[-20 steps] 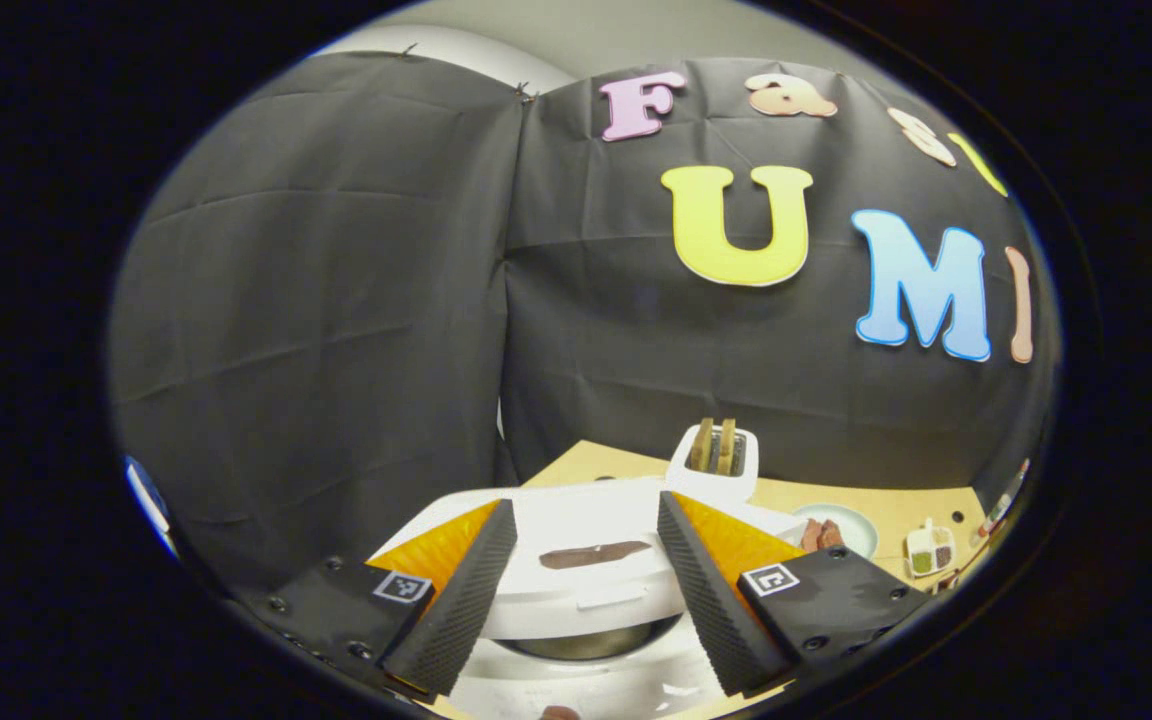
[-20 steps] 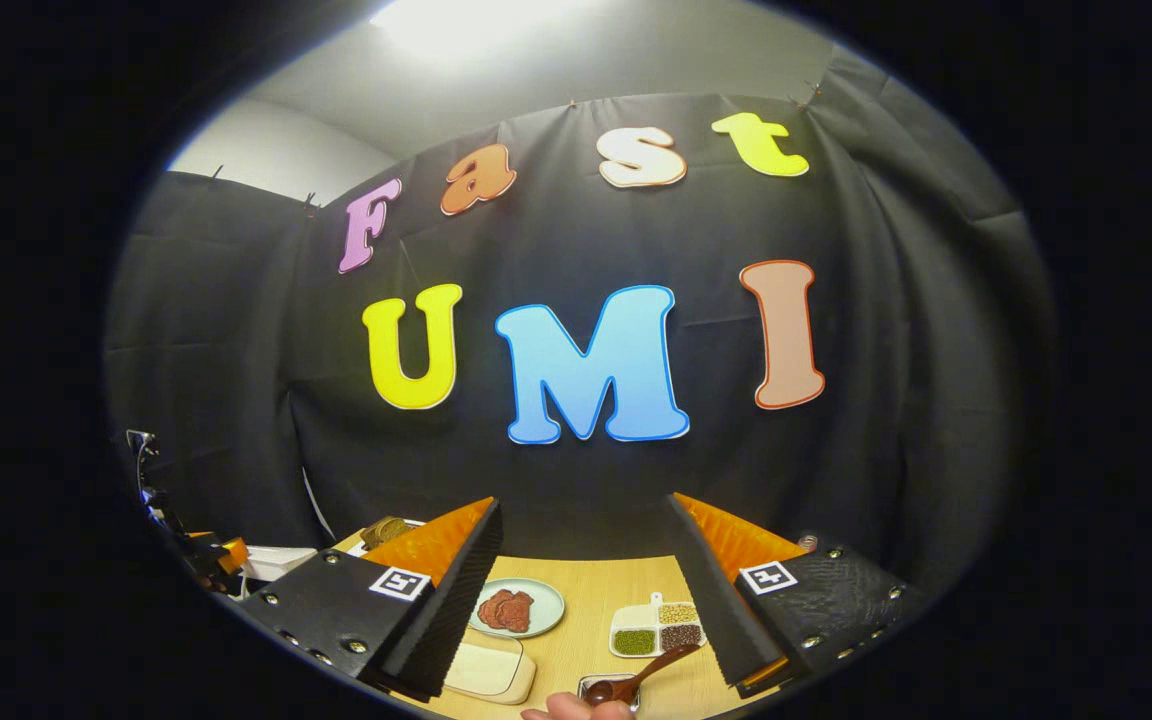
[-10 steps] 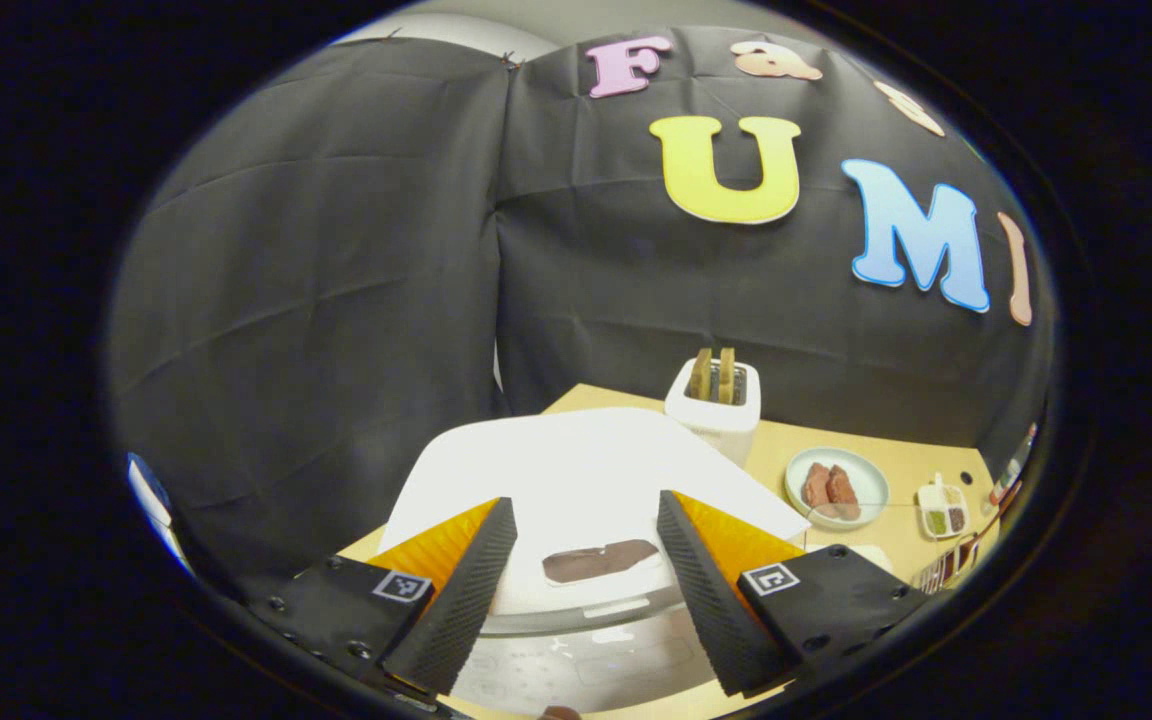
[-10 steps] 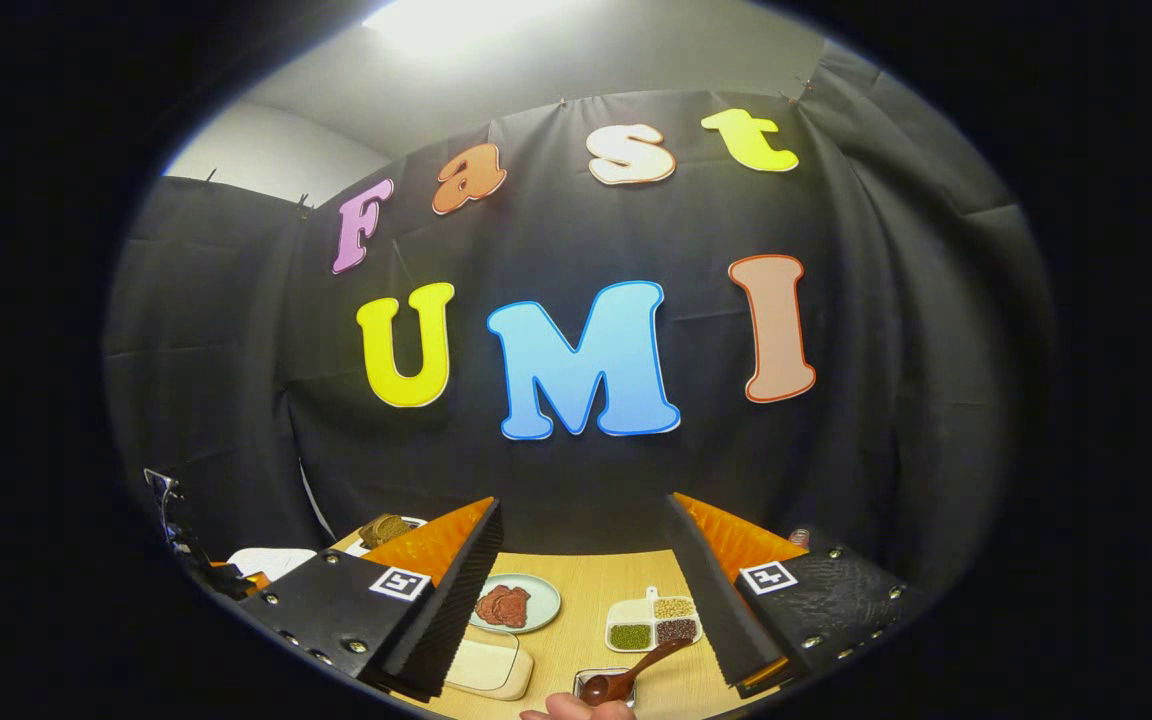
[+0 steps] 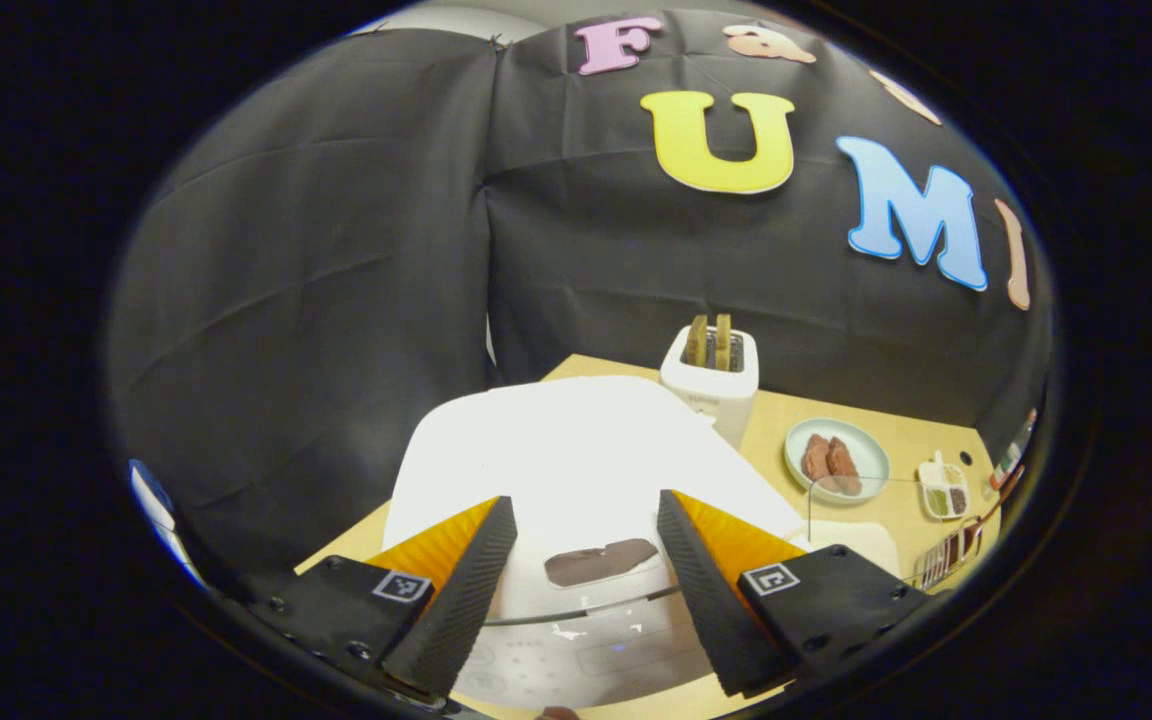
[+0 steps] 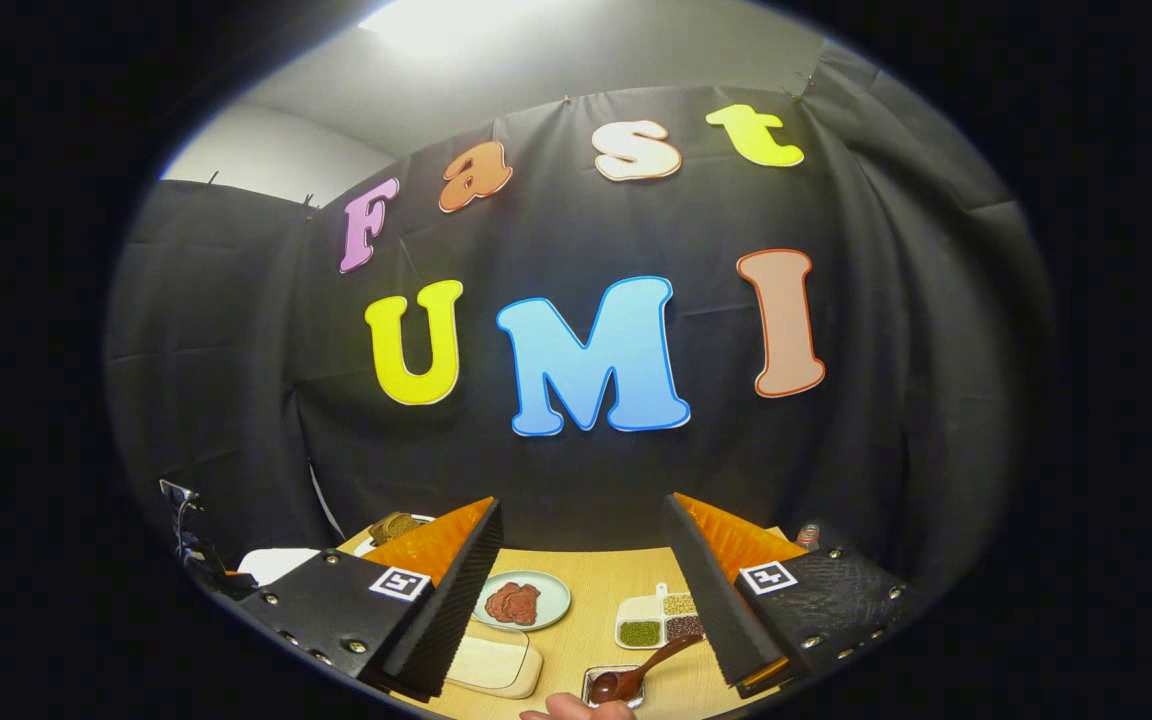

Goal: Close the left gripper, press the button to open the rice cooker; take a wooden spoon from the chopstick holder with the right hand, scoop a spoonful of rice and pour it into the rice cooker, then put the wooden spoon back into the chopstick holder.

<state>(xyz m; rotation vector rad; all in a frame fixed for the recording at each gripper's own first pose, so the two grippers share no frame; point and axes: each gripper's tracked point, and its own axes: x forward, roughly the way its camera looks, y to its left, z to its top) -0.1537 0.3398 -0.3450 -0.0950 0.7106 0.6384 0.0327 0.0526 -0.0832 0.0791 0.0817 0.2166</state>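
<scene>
Rice cooker [image 5: 556,470] sits right under my left gripper [image 5: 576,600] in the left gripper view, its white lid down and a dark brown patch on the lid's front showing between my fingers. That claw is spread wide and grips nothing. Behind the cooker a white toaster [image 5: 711,375] stands on the wooden table [image 5: 896,440] with two slices poking up. To the right of it I see a pale plate of meat [image 5: 836,465], then a small divided dish of beans [image 5: 944,497], and a wire rack [image 5: 946,560] at the table's edge. A clear container [image 5: 851,535] stands just right of the cooker, close to my right finger.

In the right gripper view my right gripper [image 6: 581,610] is also wide apart and empty, raised above the table [image 6: 596,630]. Between the fingers lie the plate of meat [image 6: 521,602] and the divided dish [image 6: 658,620]. The wooden spoon [image 6: 636,675] rests with its bowl in a small square dish [image 6: 611,685], the handle angling up to the right. A cream rectangular container [image 6: 496,662] sits partly behind my left finger, and the toaster's slices [image 6: 394,525] peek out at far left.
</scene>
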